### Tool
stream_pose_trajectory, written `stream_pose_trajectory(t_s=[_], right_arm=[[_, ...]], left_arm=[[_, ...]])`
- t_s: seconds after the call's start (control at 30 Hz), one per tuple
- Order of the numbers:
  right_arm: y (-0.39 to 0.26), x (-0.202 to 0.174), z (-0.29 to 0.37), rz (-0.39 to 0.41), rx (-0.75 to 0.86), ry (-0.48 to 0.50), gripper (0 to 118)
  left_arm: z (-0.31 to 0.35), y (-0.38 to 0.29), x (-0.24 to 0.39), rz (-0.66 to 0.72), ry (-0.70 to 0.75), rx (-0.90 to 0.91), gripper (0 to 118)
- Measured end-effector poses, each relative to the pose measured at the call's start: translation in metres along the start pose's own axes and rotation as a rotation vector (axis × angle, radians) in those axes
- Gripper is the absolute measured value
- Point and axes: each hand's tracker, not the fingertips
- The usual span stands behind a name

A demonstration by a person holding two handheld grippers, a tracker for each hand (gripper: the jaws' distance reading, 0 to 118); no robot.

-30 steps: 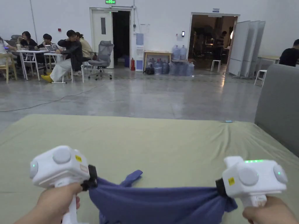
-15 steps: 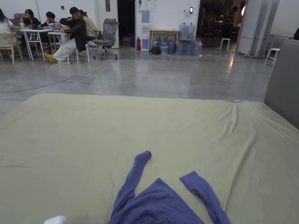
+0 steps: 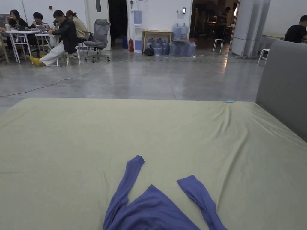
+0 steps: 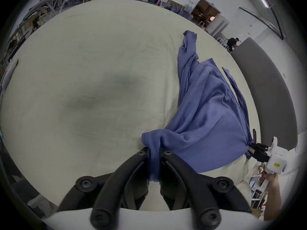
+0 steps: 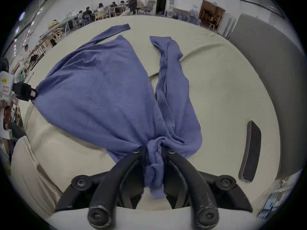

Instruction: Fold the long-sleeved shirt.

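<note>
Shirt [image 3: 150, 209], blue and long-sleeved, is spread on the near part of a pale green bed [image 3: 75, 134], sleeves pointing away. One bunched corner is pinched between the jaws of the left gripper [image 4: 154, 150], the other by the right gripper [image 5: 154, 149]. For a neat fold, the edge is best kept taut and level while being laid flat.
</note>
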Motion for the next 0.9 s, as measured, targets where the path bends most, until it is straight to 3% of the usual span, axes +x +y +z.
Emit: stream_pose_trajectory(t_s=[0.03, 0.07, 0.1, 0.13, 0.2, 0.33, 0.37, 0.4, 0.43, 0.47, 0.6, 0.67, 0.7, 0.8, 0.83, 0.9], right_arm=[[0.004, 0.005, 0.015, -0.057, 0.011, 0.001, 37], [0.007, 0.008, 0.035, -0.104, 0.046, 0.024, 57], [0.006, 0.012, 0.058, -0.133, 0.130, 0.066, 77], [0.005, 0.012, 0.079, -0.144, 0.195, 0.097, 82], [-0.002, 0.006, 0.104, -0.144, 0.238, 0.096, 82], [-0.030, -0.014, 0.111, -0.161, 0.175, 0.080, 81], [-0.036, -0.019, 0.107, -0.164, 0.170, 0.083, 73], [-0.043, -0.024, 0.100, -0.169, 0.145, 0.100, 36], [-0.051, -0.028, 0.097, -0.184, 0.133, 0.119, 0], [-0.055, -0.031, 0.094, -0.197, 0.112, 0.165, 0], [-0.057, -0.036, 0.086, -0.211, 0.097, 0.193, 0], [-0.051, -0.031, 0.084, -0.220, 0.093, 0.204, 0], [-0.050, -0.031, 0.084, -0.227, 0.091, 0.212, 0], [-0.046, -0.026, 0.082, -0.255, 0.090, 0.231, 0], [-0.046, -0.025, 0.081, -0.270, 0.087, 0.231, 0], [-0.047, -0.020, 0.077, -0.295, 0.074, 0.226, 0]], left_arm=[[0.014, 0.001, 0.002, 0.014, -0.006, 0.050, 21], [0.027, 0.001, 0.003, 0.011, -0.047, 0.115, 53], [0.044, -0.002, 0.006, 0.006, -0.094, 0.216, 103], [0.060, -0.006, 0.009, 0.002, -0.081, 0.240, 118], [0.074, -0.017, 0.019, -0.032, -0.071, 0.243, 116], [0.068, -0.049, 0.041, -0.160, 0.022, 0.110, 115], [0.066, -0.057, 0.048, -0.206, 0.042, 0.101, 110], [0.060, -0.063, 0.056, -0.248, 0.062, 0.087, 78], [0.053, -0.069, 0.064, -0.269, 0.081, 0.058, 30], [0.050, -0.070, 0.068, -0.266, 0.053, 0.055, 0], [0.033, -0.028, 0.104, -0.231, -0.039, 0.062, 0], [0.024, 0.009, 0.134, -0.262, -0.058, 0.156, 0], [0.015, 0.030, 0.152, -0.276, -0.057, 0.191, 30], [-0.020, 0.079, 0.197, -0.314, -0.072, 0.198, 79], [-0.037, 0.096, 0.213, -0.347, -0.063, 0.209, 118], [-0.071, 0.120, 0.237, -0.402, 0.009, 0.162, 116]])
